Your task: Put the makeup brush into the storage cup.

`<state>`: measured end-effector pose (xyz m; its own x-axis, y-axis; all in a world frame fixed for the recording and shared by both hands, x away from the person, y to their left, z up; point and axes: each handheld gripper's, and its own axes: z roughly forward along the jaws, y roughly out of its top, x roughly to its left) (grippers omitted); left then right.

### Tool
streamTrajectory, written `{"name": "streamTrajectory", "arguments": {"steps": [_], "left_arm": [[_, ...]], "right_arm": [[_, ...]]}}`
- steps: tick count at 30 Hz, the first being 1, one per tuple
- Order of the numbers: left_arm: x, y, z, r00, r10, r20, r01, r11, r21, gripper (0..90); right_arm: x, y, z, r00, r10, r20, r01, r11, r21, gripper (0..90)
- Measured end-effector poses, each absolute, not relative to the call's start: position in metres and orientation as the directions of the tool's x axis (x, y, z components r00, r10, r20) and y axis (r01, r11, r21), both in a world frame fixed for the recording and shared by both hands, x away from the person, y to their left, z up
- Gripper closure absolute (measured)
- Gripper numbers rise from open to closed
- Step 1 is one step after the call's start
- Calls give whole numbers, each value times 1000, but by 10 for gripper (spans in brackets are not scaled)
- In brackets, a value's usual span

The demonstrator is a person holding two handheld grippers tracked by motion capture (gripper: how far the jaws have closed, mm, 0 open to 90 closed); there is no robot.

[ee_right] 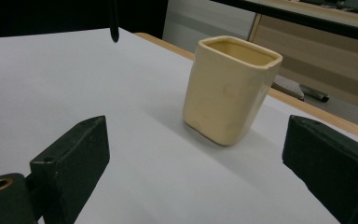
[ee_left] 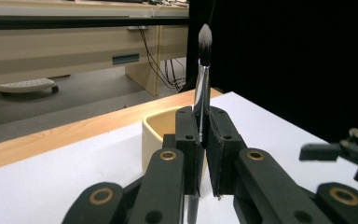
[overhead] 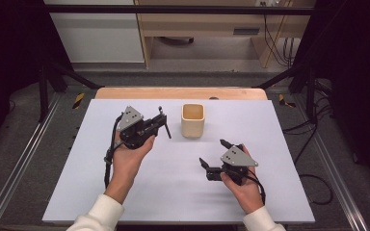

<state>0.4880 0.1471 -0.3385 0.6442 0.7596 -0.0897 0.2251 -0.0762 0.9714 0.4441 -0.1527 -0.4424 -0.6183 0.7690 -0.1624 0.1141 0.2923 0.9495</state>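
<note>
A cream square cup point(overhead: 192, 120) stands upright on the white board, toward the far middle. My left gripper point(overhead: 161, 122) is just left of the cup, shut on a makeup brush point(overhead: 165, 126). In the left gripper view the brush point(ee_left: 204, 51) rises bristles-up from between the closed jaws point(ee_left: 203, 135), with the cup point(ee_left: 161, 130) right behind them. My right gripper point(overhead: 214, 153) is nearer the person, right of centre, open and holding nothing. In the right gripper view its jaws point(ee_right: 198, 140) stand wide apart facing the cup point(ee_right: 230, 88), and the brush's dark handle tip point(ee_right: 114, 23) hangs at the upper left.
The white board point(overhead: 173, 192) covers a table whose wooden edge point(overhead: 180, 93) shows at the far side. Metal rails run along both sides, with cables on the floor at the right. A wooden desk stands beyond the table.
</note>
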Motion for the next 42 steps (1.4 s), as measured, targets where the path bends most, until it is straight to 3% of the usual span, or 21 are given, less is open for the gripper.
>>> {"name": "streamTrajectory", "arguments": {"steps": [42], "left_arm": [[512, 115, -317, 650, 759, -43, 189, -106, 976, 836]], "right_arm": [[420, -212, -449, -581, 807, -109, 143, 233, 962, 59]]}}
